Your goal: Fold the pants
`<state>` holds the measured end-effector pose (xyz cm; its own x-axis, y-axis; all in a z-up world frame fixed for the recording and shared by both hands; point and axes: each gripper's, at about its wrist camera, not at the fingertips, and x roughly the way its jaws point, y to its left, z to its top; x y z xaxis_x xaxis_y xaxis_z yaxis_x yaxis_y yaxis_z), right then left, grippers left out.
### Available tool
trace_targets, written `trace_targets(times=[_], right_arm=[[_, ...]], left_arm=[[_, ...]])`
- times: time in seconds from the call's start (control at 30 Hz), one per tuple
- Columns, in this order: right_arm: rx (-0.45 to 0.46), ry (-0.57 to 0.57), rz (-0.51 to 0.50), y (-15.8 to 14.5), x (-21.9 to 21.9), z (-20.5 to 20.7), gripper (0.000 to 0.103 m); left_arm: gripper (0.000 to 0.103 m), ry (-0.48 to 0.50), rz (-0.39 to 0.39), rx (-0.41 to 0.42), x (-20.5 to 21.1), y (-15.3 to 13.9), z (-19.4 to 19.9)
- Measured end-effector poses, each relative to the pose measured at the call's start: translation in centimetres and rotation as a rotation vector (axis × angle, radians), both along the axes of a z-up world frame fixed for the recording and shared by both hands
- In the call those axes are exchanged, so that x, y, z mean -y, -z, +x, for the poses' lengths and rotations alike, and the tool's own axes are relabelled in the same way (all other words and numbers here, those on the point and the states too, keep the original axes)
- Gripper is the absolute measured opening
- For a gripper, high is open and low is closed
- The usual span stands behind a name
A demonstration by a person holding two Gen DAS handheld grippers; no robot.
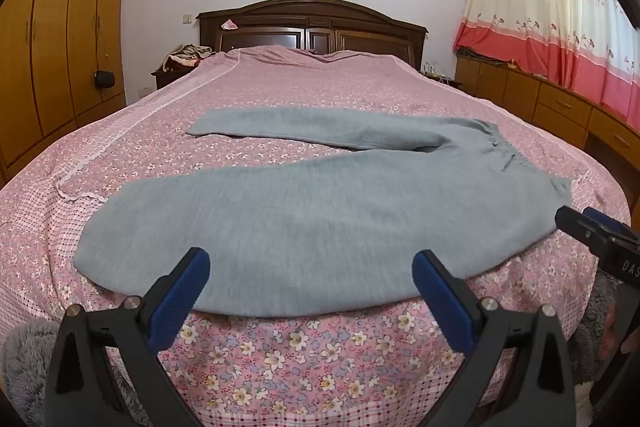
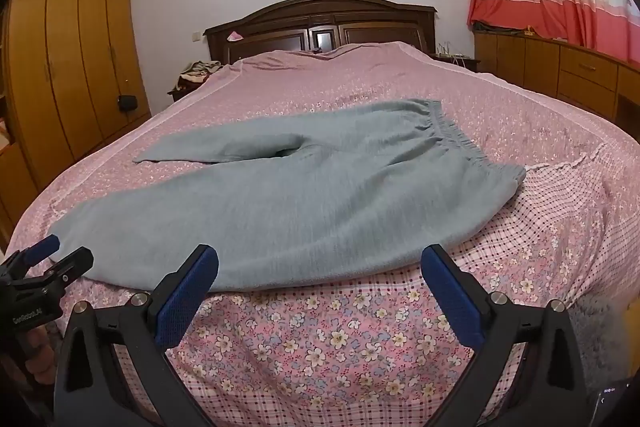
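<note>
Grey pants (image 1: 280, 219) lie flat on the bed, legs spread towards the left and the elastic waistband (image 1: 504, 147) at the right. They show in the right wrist view too (image 2: 280, 203), waistband (image 2: 460, 139) at the right. My left gripper (image 1: 310, 267) is open and empty, just short of the near leg's front edge. My right gripper (image 2: 320, 263) is open and empty, at the front edge of the pants nearer the waist. The right gripper also shows at the right edge of the left wrist view (image 1: 592, 231); the left gripper shows at the left of the right wrist view (image 2: 52, 259).
The bed has a pink floral cover (image 1: 320, 347) and a dark wooden headboard (image 1: 312, 23). A wooden wardrobe (image 1: 52, 47) stands at the left, low drawers (image 1: 560, 103) under pink curtains at the right. Clothes lie on a nightstand (image 1: 180, 59).
</note>
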<state>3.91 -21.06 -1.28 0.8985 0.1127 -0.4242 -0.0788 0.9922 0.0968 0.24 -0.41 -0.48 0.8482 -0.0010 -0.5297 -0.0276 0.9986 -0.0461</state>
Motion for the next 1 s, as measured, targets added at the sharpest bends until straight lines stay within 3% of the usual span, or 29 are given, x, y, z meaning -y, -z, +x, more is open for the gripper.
trace_targets(times=[1.0], right_arm=[[-0.002,0.003,-0.014,0.28,-0.15,0.04,0.103]], left_arm=[[0.103,0.014,-0.001,-0.005,0.26,-0.02,0.36]])
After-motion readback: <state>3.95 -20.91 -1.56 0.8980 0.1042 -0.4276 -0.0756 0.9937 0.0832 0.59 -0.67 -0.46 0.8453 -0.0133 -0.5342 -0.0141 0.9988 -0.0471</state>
